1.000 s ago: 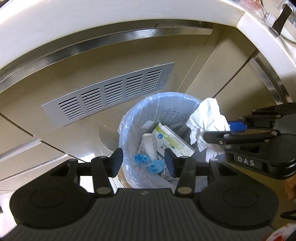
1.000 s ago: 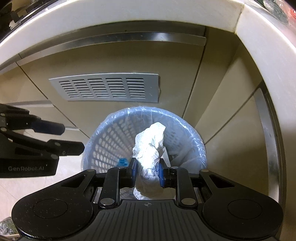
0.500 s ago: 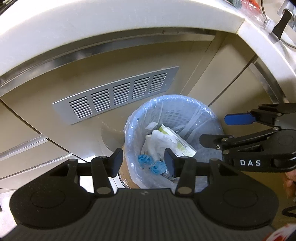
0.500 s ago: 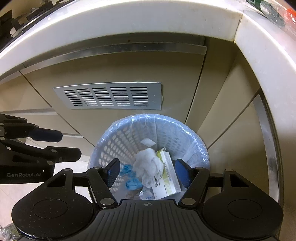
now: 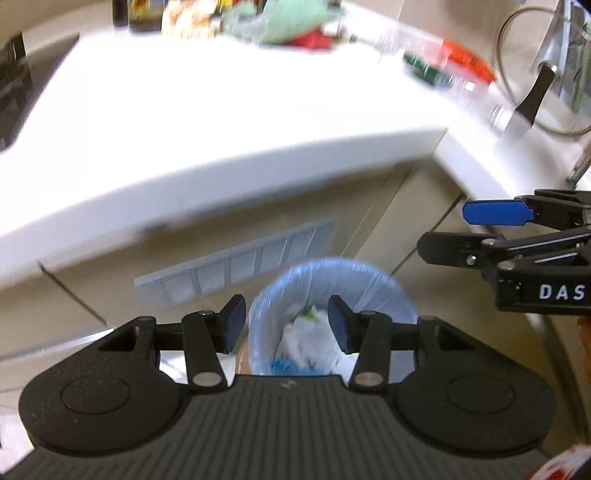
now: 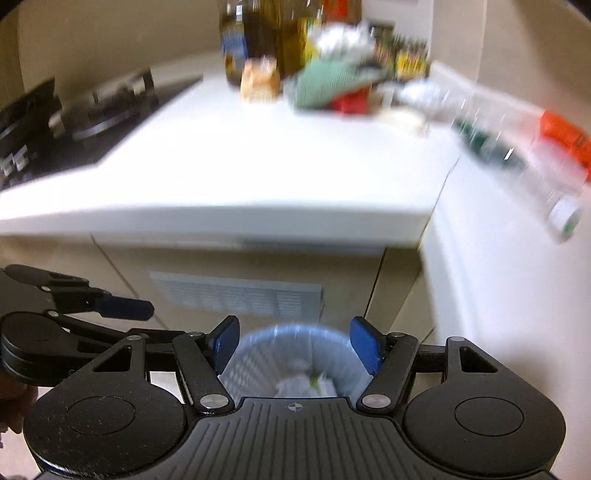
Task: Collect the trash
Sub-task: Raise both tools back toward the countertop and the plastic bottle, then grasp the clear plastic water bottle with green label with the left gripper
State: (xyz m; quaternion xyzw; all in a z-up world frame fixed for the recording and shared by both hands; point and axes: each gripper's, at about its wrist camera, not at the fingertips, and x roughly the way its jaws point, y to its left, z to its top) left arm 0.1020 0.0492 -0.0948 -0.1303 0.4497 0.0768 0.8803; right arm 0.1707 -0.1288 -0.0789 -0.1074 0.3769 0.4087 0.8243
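A blue-lined waste basket [image 5: 388,284] stands on the floor by the cabinet; it also shows in the right wrist view [image 6: 258,339]. White crumpled tissue [image 5: 306,339] and other trash lie inside it. My left gripper [image 5: 286,325] is open and empty above the basket. My right gripper [image 6: 295,345] is open and empty, also above the basket; it shows at the right of the left wrist view [image 5: 443,232]. A clear plastic bottle with an orange label [image 6: 535,147] lies on the white counter [image 6: 258,166].
A green cloth [image 6: 332,83], a red item and dark bottles [image 6: 258,33] crowd the counter's back. A black stove [image 6: 74,122] is at the left. A glass pot lid [image 5: 535,74] stands at the right. A vent grille [image 5: 236,266] is in the cabinet front.
My right gripper opened and dropped the white tissue into the basket. Both grippers have since risen and tilted up, so the countertop has come into view. The frames are motion-blurred.
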